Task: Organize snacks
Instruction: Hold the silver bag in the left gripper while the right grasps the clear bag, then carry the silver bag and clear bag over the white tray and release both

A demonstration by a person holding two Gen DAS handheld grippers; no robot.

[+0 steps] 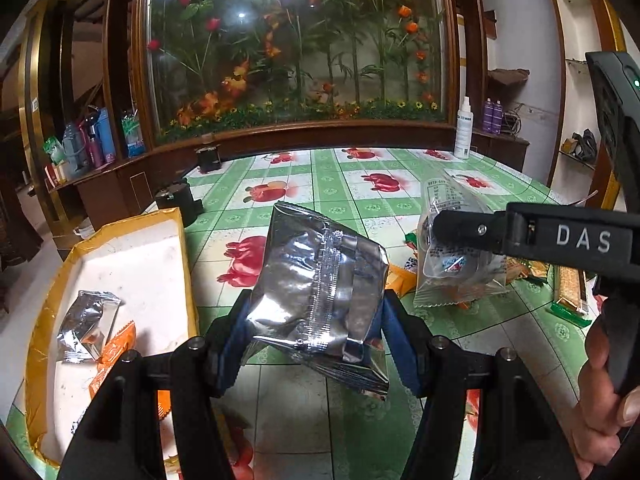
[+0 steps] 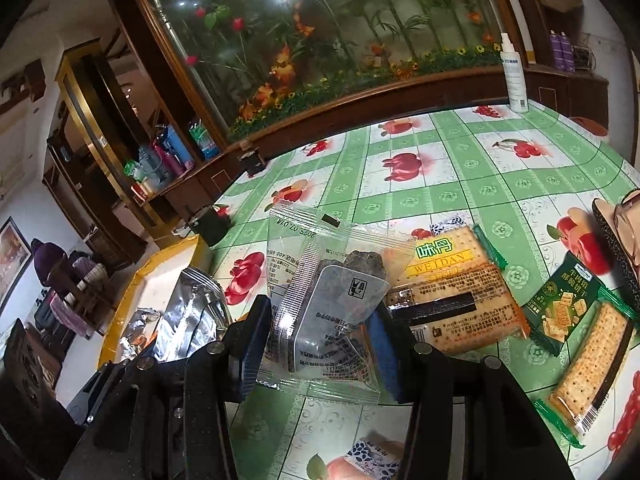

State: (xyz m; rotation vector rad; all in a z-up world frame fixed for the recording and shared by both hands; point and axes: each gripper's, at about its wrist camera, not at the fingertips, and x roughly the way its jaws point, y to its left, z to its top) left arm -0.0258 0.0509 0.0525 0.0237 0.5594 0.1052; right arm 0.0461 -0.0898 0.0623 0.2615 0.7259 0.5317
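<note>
My left gripper [image 1: 316, 320] is shut on a silver foil snack packet [image 1: 320, 280], held above the table beside the yellow-rimmed tray [image 1: 132, 248]. The tray holds a small silver packet [image 1: 86, 326] and an orange packet [image 1: 116, 348]. My right gripper [image 2: 316, 340] is shut on a clear-wrapped dark cake [image 2: 332, 312]; it also shows in the left wrist view [image 1: 452, 268], lifted at the right. The silver packet [image 2: 192, 316] and the tray [image 2: 168, 264] show at the left of the right wrist view.
Cracker packets lie on the green fruit-print tablecloth [image 2: 440, 184]: an orange one [image 2: 456, 292] and a green one [image 2: 580, 344]. A white spray bottle [image 2: 514, 76] stands at the far edge. Two black cylinders [image 1: 176, 200] stand near the tray. A glasses case [image 2: 620, 240] lies at the right.
</note>
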